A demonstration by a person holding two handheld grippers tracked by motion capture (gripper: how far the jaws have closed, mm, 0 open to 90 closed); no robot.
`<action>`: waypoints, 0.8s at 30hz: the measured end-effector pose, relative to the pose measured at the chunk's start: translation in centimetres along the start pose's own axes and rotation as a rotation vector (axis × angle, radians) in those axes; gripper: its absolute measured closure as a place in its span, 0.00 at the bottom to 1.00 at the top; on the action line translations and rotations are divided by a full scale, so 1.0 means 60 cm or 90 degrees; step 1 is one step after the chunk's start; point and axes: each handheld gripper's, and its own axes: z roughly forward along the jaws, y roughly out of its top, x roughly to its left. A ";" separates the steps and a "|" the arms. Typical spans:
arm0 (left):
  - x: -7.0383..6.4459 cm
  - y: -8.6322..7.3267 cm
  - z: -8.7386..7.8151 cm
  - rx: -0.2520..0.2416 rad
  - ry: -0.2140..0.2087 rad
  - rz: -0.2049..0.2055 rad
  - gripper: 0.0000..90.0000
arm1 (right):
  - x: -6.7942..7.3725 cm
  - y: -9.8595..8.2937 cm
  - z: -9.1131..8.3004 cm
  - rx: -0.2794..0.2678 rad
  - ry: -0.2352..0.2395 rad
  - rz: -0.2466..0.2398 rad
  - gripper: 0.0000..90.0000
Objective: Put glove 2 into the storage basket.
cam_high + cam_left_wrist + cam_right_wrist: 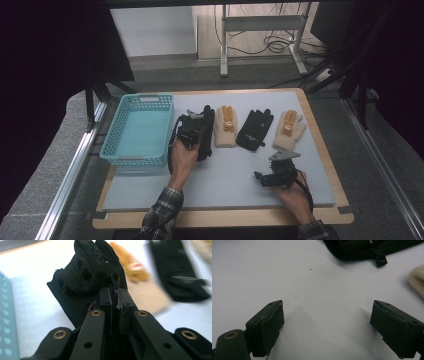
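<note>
Four gloves lie in a row on the pale mat [225,175]. My left gripper [196,122] [115,298] is shut on the leftmost black glove [209,117] [85,277], pinching a fold of its fabric between the jaws. Beside it are a cream glove [226,131] [140,287], a second black glove [255,129] [180,277] [362,248] and another cream glove [289,131] [418,280]. My right gripper [267,170] [327,322] hovers open over bare mat, nearer the front than the second black glove, with nothing between its jaws.
A light blue plastic basket [113,131] stands at the left of the mat, right beside my left hand. The mat rests on a wooden board [320,135]. Metal rails [70,175] run along both sides of the table.
</note>
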 end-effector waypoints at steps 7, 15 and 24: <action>-0.074 -0.038 -0.060 -0.005 -0.072 0.041 0.93 | 0.000 0.000 0.000 0.001 0.000 -0.001 0.13; -0.143 -0.100 -0.059 0.027 -0.123 0.068 0.92 | 0.000 0.000 0.000 0.000 0.000 0.001 0.13; -0.127 -0.133 -0.050 0.042 -0.134 0.068 0.48 | 0.000 0.000 0.000 0.000 0.000 -0.001 0.13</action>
